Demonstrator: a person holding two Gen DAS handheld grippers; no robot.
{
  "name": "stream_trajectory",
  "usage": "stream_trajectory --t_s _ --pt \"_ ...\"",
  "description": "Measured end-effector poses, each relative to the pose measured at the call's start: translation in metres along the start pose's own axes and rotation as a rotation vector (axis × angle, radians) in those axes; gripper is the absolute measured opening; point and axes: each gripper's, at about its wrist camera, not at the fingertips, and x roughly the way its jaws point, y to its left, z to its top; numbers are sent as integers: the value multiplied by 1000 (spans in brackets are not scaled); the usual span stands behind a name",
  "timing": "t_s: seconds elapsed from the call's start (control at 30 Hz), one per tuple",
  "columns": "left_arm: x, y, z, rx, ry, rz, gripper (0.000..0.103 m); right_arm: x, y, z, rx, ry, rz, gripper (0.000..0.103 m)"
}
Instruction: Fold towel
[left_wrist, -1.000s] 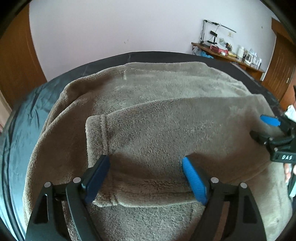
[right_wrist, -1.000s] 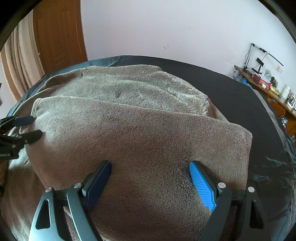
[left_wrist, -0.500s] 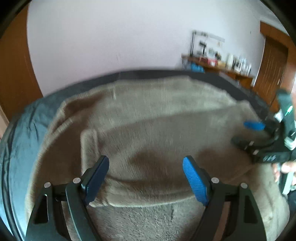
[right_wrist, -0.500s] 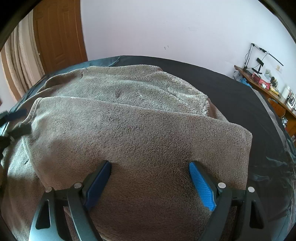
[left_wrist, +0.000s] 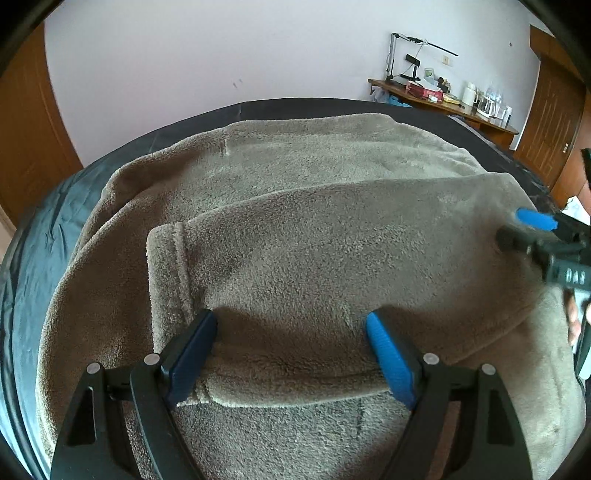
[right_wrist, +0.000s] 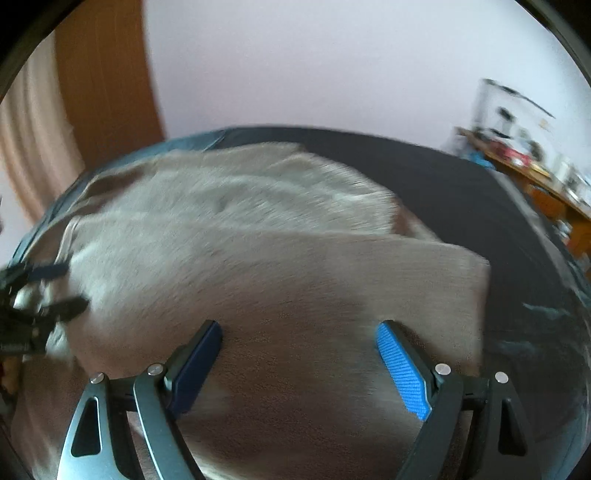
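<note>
Left wrist view: towel lies part-folded on the dark bed. Left gripper and right gripper both spread, holding nothing. Risk: loose upper layer slipping askew if dragged.

**A plain bedroom with wood trim**

A pale, bare wall runs behind a bed covered in a dark sheet. Brown wooden doors stand at the far right and at the left edge. A cluttered wooden desk sits against the wall, carrying a black desk lamp, a white kettle and clear jugs. In the right wrist view, a beige curtain hangs beside the door, blurred. Soft daylight fills the room.
</note>
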Motion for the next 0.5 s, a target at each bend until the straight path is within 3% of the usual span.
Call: stream_trajectory --t_s 0.13,0.2,0.5 --pt "0 0 0 2 -2 3 86 4 -20 0 51 30 -44 88" --pt "1 0 0 1 -2 4 86 10 -18 -1 37 63 -39 89" --pt "0 -1 -1 0 -4 5 86 12 -13 0 9 64 -69 89"
